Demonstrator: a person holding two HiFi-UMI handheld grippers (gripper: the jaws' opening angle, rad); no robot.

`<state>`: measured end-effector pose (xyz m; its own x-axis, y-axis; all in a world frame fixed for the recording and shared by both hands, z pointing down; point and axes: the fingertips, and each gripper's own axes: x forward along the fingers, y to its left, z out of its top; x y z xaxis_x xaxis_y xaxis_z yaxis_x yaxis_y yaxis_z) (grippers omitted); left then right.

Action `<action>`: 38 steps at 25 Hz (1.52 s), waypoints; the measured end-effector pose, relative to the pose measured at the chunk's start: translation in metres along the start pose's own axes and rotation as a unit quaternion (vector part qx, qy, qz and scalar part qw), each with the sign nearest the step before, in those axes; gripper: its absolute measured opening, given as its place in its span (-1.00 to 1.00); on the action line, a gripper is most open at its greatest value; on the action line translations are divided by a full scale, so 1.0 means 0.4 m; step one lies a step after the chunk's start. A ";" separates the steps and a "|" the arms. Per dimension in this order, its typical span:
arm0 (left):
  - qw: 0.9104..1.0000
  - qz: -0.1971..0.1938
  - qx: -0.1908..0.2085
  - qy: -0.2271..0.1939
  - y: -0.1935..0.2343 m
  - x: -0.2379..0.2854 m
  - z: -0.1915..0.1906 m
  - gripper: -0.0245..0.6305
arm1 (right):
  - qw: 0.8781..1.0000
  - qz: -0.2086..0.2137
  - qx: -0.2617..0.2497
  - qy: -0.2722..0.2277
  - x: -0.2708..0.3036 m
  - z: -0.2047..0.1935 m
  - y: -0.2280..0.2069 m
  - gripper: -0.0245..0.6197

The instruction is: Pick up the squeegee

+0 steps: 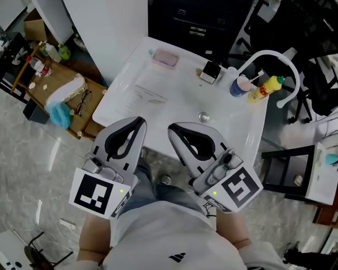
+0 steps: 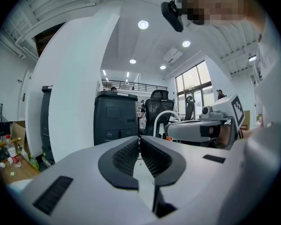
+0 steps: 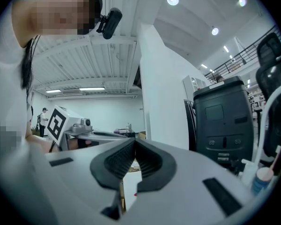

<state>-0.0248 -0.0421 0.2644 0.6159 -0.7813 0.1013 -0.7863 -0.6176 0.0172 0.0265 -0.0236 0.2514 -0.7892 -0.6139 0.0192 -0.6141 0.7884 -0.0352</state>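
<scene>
My left claw is pressed together at the tips, with nothing between its ribbed black pads. My right claw is the same, pressed together and empty.

Only the head view shows where they hang. The left claw and the right claw sit side by side, close to my body, at the near edge of the white counter.

Each gripper view catches the other claw from the side, with its marker cube. Both look level across the room to a dark cabinet.

The things on the counter show best from the head view. Along the far side are a pink dish, a blue cup and a yellow bottle beneath a white arched pipe.

I cannot pick out the squeegee for certain. A small black-and-white thing stands between the dish and the cup, well apart from both claws, and may be it.

The right gripper view shows only the cup's top at its edge.
</scene>
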 end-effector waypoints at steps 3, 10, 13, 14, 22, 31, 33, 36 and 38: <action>1.000 -0.008 0.002 0.006 0.011 0.028 -0.011 -0.88 | 1.000 -0.005 0.002 0.004 0.011 -0.006 -0.017 -0.89; 1.000 -0.016 0.001 0.021 0.064 0.078 -0.037 -0.88 | 1.000 -0.012 0.001 0.002 0.076 -0.002 -0.067 -0.89; 0.999 -0.013 -0.003 0.029 0.097 0.095 -0.053 -0.88 | 1.000 -0.012 0.000 0.006 0.108 -0.004 -0.087 -0.89; 0.999 -0.011 -0.005 0.033 0.109 0.100 -0.061 -0.88 | 1.000 -0.013 0.001 0.007 0.118 -0.005 -0.092 -0.89; 0.995 -0.014 -0.016 0.094 0.171 0.160 -0.170 -0.72 | 1.000 -0.011 0.006 0.016 0.180 -0.021 -0.132 -0.89; 0.981 -0.022 -0.027 0.190 0.210 0.239 -0.349 -0.62 | 0.999 -0.017 0.023 0.033 0.215 -0.054 -0.178 -0.89; 0.977 -0.022 -0.030 0.209 0.215 0.250 -0.386 -0.61 | 0.999 -0.018 0.027 0.038 0.220 -0.063 -0.187 -0.89; 0.972 -0.019 -0.034 0.232 0.225 0.264 -0.432 -0.61 | 0.998 -0.021 0.033 0.041 0.227 -0.072 -0.202 -0.89; 0.969 -0.014 -0.041 0.243 0.235 0.271 -0.455 -0.60 | 0.998 -0.023 0.037 0.043 0.232 -0.078 -0.211 -0.89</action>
<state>-0.0410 -0.1685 0.4579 0.5562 -0.6176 0.5561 -0.7834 -0.6130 0.1027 0.0050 -0.1459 0.2873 -0.7603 -0.6405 0.1083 -0.6494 0.7532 -0.1051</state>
